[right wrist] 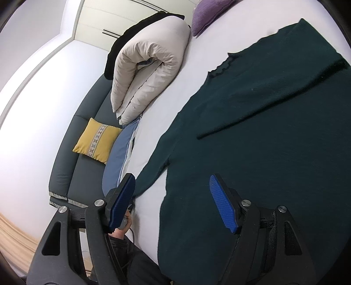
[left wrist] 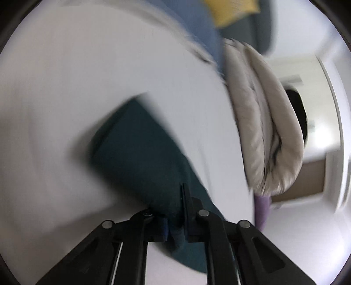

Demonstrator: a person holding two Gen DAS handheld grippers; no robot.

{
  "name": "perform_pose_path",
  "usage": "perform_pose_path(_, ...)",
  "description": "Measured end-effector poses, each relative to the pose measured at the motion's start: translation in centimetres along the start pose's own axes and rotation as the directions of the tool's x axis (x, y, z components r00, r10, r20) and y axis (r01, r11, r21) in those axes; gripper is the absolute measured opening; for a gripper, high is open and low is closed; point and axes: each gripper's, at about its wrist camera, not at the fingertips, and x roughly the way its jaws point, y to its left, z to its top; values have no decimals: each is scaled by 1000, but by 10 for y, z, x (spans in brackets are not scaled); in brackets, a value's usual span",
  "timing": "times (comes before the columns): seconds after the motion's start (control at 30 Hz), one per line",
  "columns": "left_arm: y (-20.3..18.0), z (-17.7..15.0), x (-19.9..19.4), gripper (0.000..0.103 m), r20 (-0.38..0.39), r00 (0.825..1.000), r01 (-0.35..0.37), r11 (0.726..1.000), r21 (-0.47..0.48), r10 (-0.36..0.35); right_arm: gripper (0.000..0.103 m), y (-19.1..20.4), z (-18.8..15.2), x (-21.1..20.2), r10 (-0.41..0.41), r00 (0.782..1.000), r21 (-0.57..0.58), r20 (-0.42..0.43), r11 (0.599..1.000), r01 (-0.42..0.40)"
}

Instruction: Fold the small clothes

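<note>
A dark green sweater (right wrist: 263, 136) lies flat on the white bed (right wrist: 197, 72), one sleeve folded across its body. The other sleeve (right wrist: 151, 175) runs toward the lower left. In the blurred left wrist view, my left gripper (left wrist: 175, 221) is shut on the end of that green sleeve (left wrist: 140, 153), with fabric bunched between the fingers. My right gripper (right wrist: 173, 203) hovers open over the sweater's side edge near the hem. Its blue pads (right wrist: 221, 203) stand wide apart with nothing between them.
A rolled beige duvet (right wrist: 149, 65) lies along the bed's edge, with a purple cushion (right wrist: 208, 13) beyond it. A yellow cushion (right wrist: 96, 140) and a blue pillow (right wrist: 118, 157) rest against the dark headboard (right wrist: 65, 171). A hand (right wrist: 126, 221) shows below my right gripper's left finger.
</note>
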Motion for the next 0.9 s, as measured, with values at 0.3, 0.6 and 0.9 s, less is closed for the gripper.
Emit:
perform_pose_path(0.3,-199,-161,16,9,-21,999,-6,673,739,33,70,-52,-8,-31,4,998,102,69,995,-11)
perform_pose_path(0.6,-227,-375,71,65,-117,979,66,288,955,167,70,-109,-10,-88,-69,984,180,164,983,39)
perform_pose_path(0.9,-201,-379,32,96,-175,973,134,249,959,150,70,-122,-1,-82,-124,982,154,141,983,102)
